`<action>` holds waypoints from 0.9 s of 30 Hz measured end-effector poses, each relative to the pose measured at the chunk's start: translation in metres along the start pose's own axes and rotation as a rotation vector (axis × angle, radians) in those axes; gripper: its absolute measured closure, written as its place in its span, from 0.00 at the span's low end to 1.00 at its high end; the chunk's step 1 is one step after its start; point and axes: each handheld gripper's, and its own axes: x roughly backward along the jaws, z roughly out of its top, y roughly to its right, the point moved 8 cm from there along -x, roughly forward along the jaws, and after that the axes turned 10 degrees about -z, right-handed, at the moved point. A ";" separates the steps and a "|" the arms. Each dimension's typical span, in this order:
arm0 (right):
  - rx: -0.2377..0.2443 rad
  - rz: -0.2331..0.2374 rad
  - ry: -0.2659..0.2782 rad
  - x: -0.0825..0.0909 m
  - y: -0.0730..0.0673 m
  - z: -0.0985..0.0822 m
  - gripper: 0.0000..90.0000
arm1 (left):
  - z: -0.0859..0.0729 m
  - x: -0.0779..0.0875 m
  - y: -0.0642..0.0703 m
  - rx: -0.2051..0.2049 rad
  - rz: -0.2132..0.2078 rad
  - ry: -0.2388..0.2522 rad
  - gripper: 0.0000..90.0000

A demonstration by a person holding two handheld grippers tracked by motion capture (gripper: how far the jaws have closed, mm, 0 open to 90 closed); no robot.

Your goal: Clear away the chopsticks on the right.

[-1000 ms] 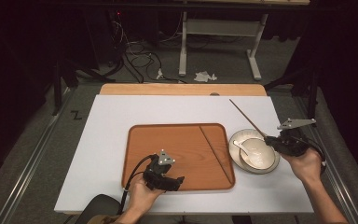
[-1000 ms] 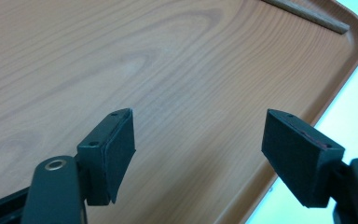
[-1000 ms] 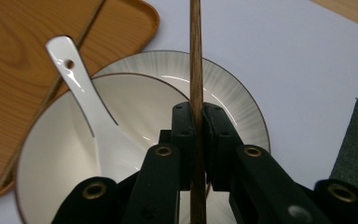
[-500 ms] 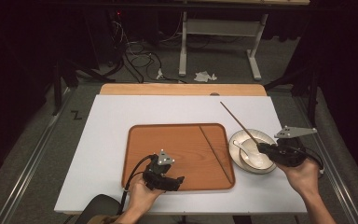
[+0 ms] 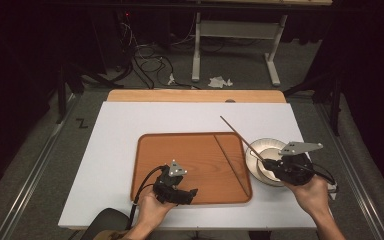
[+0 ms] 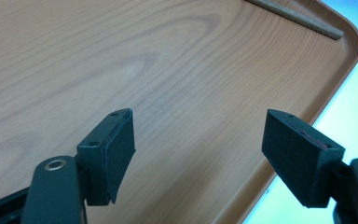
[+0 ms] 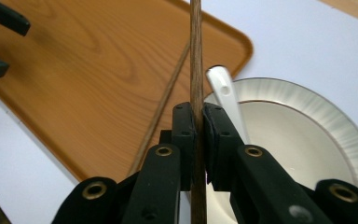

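Observation:
A wooden tray (image 5: 190,155) lies mid-table with one brown chopstick (image 5: 230,162) along its right side, seen also as the chopstick (image 7: 161,107) in the right gripper view. My right gripper (image 5: 270,165) is shut on a second chopstick (image 5: 237,134) that slants up and left above the tray's right rim; in the right gripper view this chopstick (image 7: 196,51) runs straight up from the jaws (image 7: 197,126). Under it sits a white plate (image 5: 260,150) holding a white spoon (image 7: 226,98). My left gripper (image 5: 190,195) rests open over the tray's front edge, its pads (image 6: 116,149) wide apart above bare wood (image 6: 121,70).
The white table top (image 5: 115,145) has free room left of the tray and behind it. A wooden board (image 5: 195,96) runs along the far edge. Cables and a desk frame (image 5: 230,35) stand on the floor beyond.
My right gripper has drawn back toward the table's front with the chopstick, whose tip has swung left and lower over the tray's right rim. The left gripper has stayed put.

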 end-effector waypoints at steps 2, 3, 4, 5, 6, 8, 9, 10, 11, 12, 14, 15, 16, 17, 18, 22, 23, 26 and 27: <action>0.007 0.010 -0.004 -0.003 -0.006 0.000 0.94 | 0.000 0.000 0.001 0.000 0.000 0.002 0.29; -0.001 0.026 -0.007 -0.005 -0.011 -0.001 0.94 | 0.000 0.000 0.001 0.003 0.000 0.006 0.29; -0.005 0.026 -0.006 -0.007 -0.012 -0.001 0.94 | 0.000 0.000 0.001 0.003 0.001 0.007 0.29; -0.003 0.031 -0.009 -0.009 -0.016 -0.001 0.94 | 0.000 0.000 0.001 0.003 0.001 0.007 0.29; -0.004 0.038 -0.016 -0.010 -0.018 -0.001 0.94 | 0.000 0.000 0.001 0.004 0.000 0.008 0.29; -0.001 0.044 -0.026 -0.015 -0.024 -0.001 0.94 | 0.000 0.000 0.000 0.001 -0.001 0.001 0.29; -0.004 0.051 -0.031 -0.017 -0.027 -0.001 0.94 | 0.000 0.000 0.000 0.003 0.000 0.004 0.29; -0.001 0.054 -0.030 -0.020 -0.029 -0.001 0.94 | 0.000 0.000 0.001 -0.001 -0.001 0.001 0.29; -0.004 0.056 -0.033 -0.021 -0.032 -0.001 0.94 | 0.000 0.000 0.001 0.000 -0.001 0.003 0.29; -0.003 0.056 -0.036 -0.023 -0.034 -0.002 0.94 | 0.000 0.000 0.001 -0.002 0.000 0.002 0.29; 0.010 0.046 -0.028 -0.027 -0.037 -0.002 0.94 | 0.000 0.000 0.002 0.000 -0.001 0.008 0.29; 0.008 0.050 -0.033 -0.028 -0.040 -0.003 0.94 | 0.001 0.000 0.002 0.000 0.000 0.010 0.29; 0.010 0.050 -0.032 -0.030 -0.043 -0.003 0.94 | 0.001 0.000 0.002 0.003 -0.001 0.010 0.29; 0.019 0.048 -0.038 -0.033 -0.045 -0.004 0.94 | 0.001 0.000 0.001 0.003 0.000 0.009 0.29; 0.022 0.049 -0.047 -0.035 -0.046 -0.004 0.94 | 0.000 0.000 0.001 -0.002 0.000 0.002 0.29; 0.041 0.064 -0.080 -0.046 -0.056 -0.008 0.94 | 0.000 -0.001 0.002 -0.002 -0.002 0.000 0.29; 0.043 0.058 -0.090 -0.049 -0.058 -0.009 0.94 | 0.000 -0.001 0.002 -0.003 -0.002 0.000 0.29; 0.053 0.063 -0.106 -0.055 -0.061 -0.011 0.94 | 0.000 0.000 0.001 -0.002 -0.003 0.000 0.29; 0.052 0.060 -0.119 -0.057 -0.062 -0.012 0.94 | 0.000 -0.001 0.001 0.001 -0.001 0.002 0.29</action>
